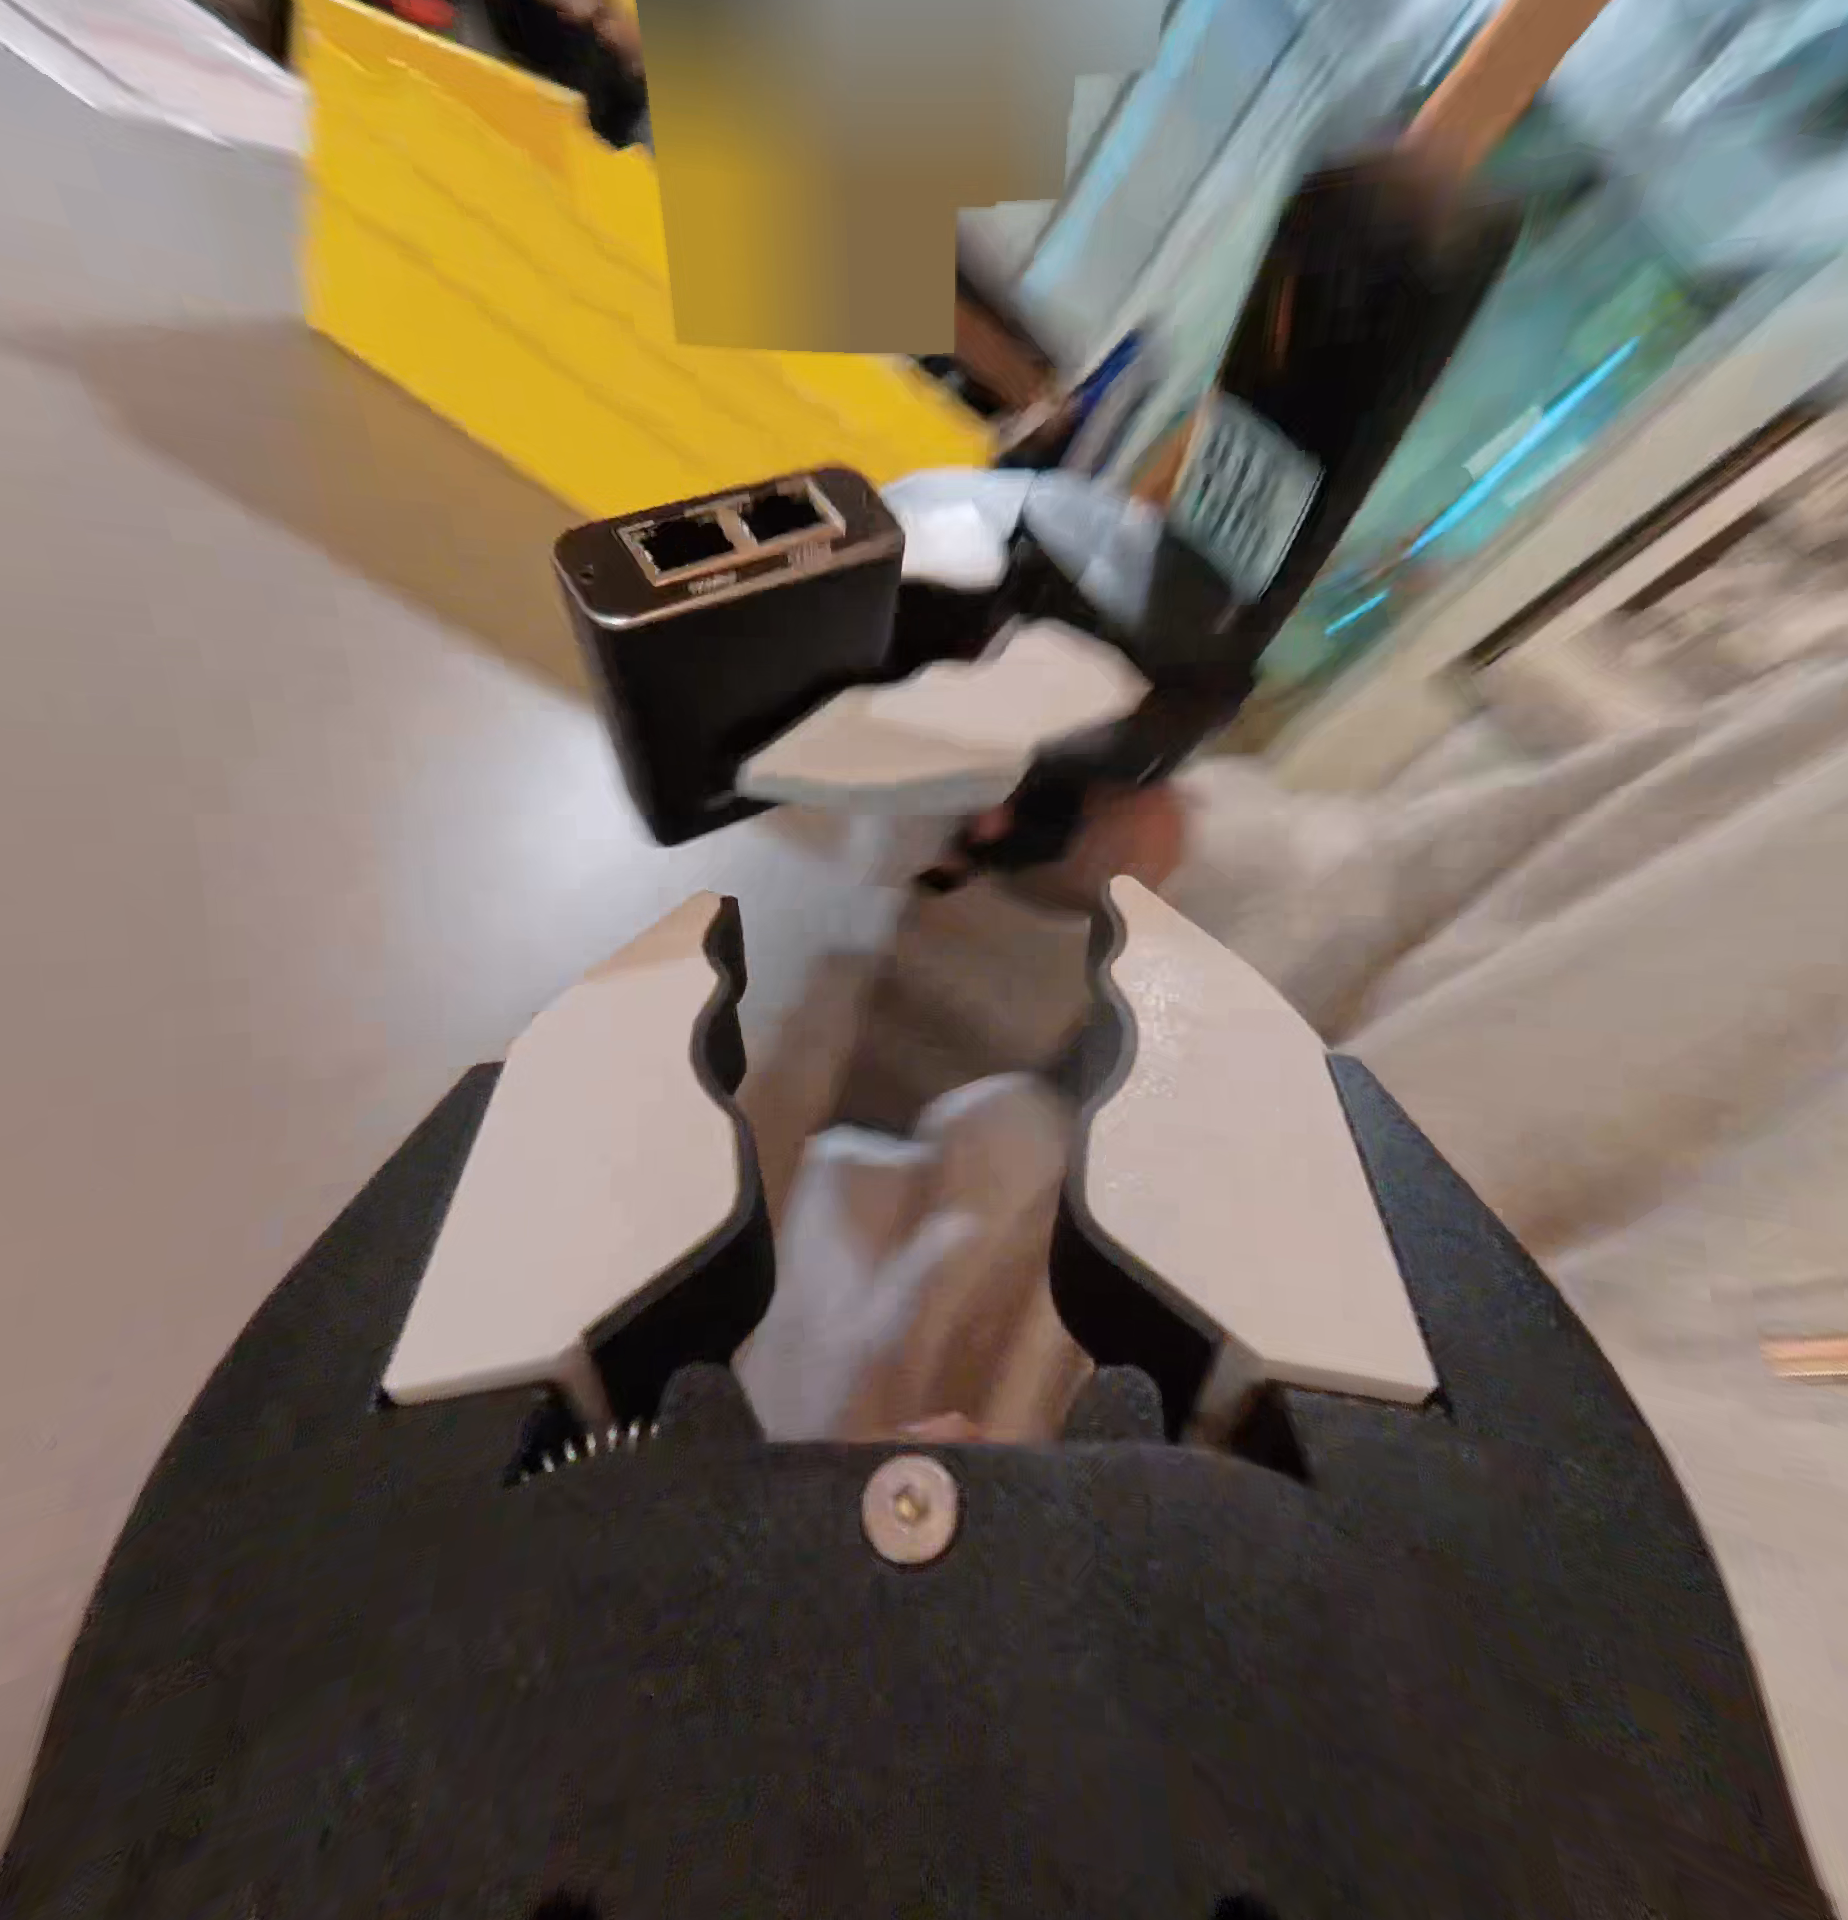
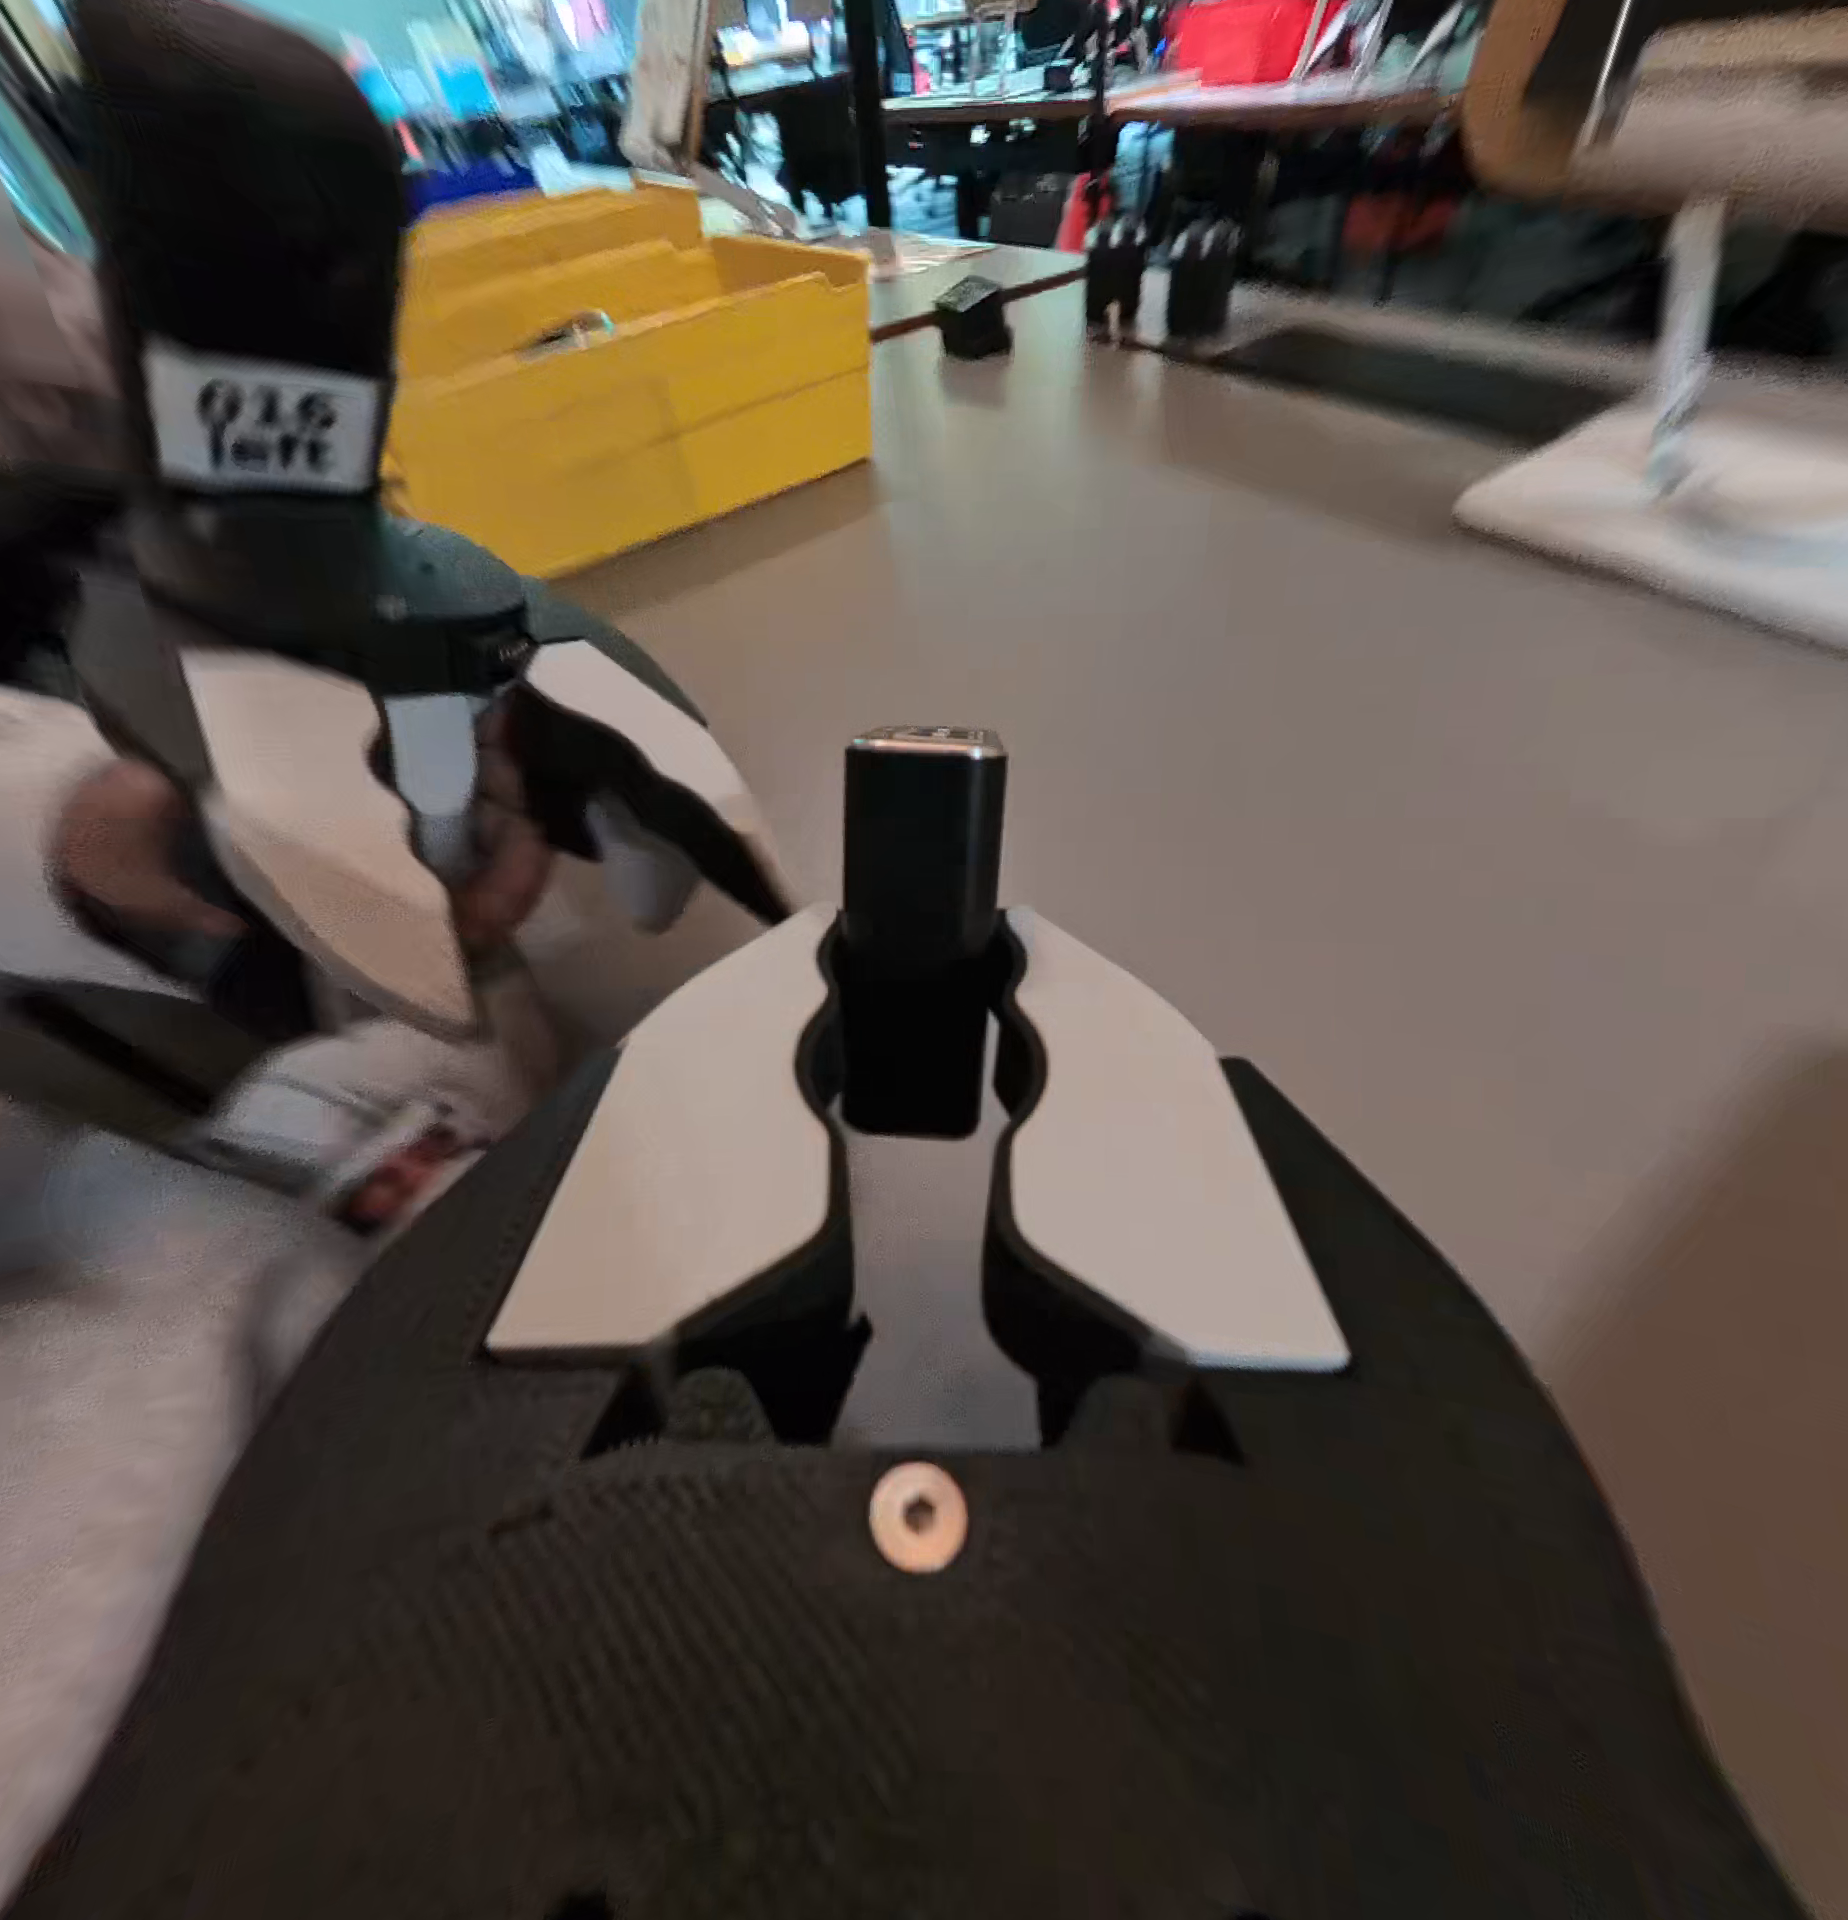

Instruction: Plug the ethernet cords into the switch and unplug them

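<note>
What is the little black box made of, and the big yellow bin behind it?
The little black box looks like smooth black plastic or painted metal, slightly glossy; its port end has a shiny silver rim, probably metal. The yellow bin looks like hard moulded plastic: even colour, dull sheen, stepped walls.

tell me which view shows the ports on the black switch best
The left wrist view: the switch turns its port face toward the camera, and both sockets look empty. The right wrist view shows the switch edge-on, clamped in the right gripper, its port face only a sliver.
</note>
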### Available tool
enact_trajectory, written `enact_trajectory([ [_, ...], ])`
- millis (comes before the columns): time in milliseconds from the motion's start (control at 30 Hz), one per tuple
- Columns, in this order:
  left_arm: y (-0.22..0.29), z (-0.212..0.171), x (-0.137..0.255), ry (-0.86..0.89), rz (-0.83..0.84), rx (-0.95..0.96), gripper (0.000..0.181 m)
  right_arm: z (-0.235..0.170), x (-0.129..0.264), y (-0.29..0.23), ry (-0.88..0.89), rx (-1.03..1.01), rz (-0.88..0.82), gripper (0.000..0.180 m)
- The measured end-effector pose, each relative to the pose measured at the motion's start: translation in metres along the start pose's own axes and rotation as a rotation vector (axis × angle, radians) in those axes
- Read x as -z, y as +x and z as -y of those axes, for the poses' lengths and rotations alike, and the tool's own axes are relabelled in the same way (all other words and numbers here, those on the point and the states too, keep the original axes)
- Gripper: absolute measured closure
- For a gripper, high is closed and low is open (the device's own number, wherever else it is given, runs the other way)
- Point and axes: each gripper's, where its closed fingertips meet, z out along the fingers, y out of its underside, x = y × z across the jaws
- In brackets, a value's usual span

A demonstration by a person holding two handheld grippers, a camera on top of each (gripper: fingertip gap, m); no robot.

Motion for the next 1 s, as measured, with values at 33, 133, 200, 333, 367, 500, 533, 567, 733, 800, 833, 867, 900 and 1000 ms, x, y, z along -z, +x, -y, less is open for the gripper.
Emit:
enact_trajectory([
  [33,0.01,0.008,0.001,0.075,-0.127,0.156,0.115,0.002,0.0,-0.001,-0.012,0.118,-0.052,0.155],
  [133,0.013,0.025,0.009,0.261,-0.334,0.474,0.115,0.005,-0.003,-0.011,-0.058,0.464,-0.178,0.155],
  [200,0.008,0.027,0.014,0.309,-0.377,0.568,0.116,0.004,-0.004,-0.015,-0.094,0.684,-0.264,0.155],
  [333,0.002,0.025,0.018,0.285,-0.355,0.593,0.118,0.005,-0.007,-0.025,-0.145,1.036,-0.371,0.155],
  [367,0.0,0.022,0.017,0.27,-0.336,0.595,0.119,0.004,-0.008,-0.026,-0.162,1.118,-0.395,0.155],
  [500,-0.011,0.011,0.017,0.248,-0.318,0.672,0.131,-0.001,-0.013,-0.032,-0.207,1.372,-0.446,0.155],
  [533,-0.013,0.008,0.017,0.243,-0.321,0.696,0.139,-0.002,-0.013,-0.034,-0.21,1.414,-0.449,0.155],
  [567,-0.015,0.005,0.017,0.236,-0.321,0.715,0.148,-0.002,-0.014,-0.036,-0.208,1.447,-0.449,0.155],
  [733,-0.02,0.011,0.022,0.288,-0.361,0.763,0.153,0.001,-0.016,-0.037,-0.161,1.392,-0.445,0.151],
  [800,-0.026,0.016,0.029,0.338,-0.355,0.761,0.154,0.006,-0.014,-0.032,-0.123,1.26,-0.432,0.145],
  [833,-0.029,0.019,0.034,0.362,-0.355,0.755,0.155,0.01,-0.012,-0.028,-0.102,1.184,-0.424,0.142],
  [867,-0.032,0.022,0.038,0.383,-0.361,0.748,0.154,0.012,-0.01,-0.023,-0.083,1.106,-0.414,0.141],
  [900,-0.033,0.024,0.042,0.401,-0.368,0.74,0.155,0.014,-0.007,-0.019,-0.067,1.026,-0.399,0.14],
  [1000,-0.035,0.031,0.05,0.428,-0.387,0.687,0.155,0.013,-0.003,-0.007,-0.025,0.762,-0.325,0.139],
])
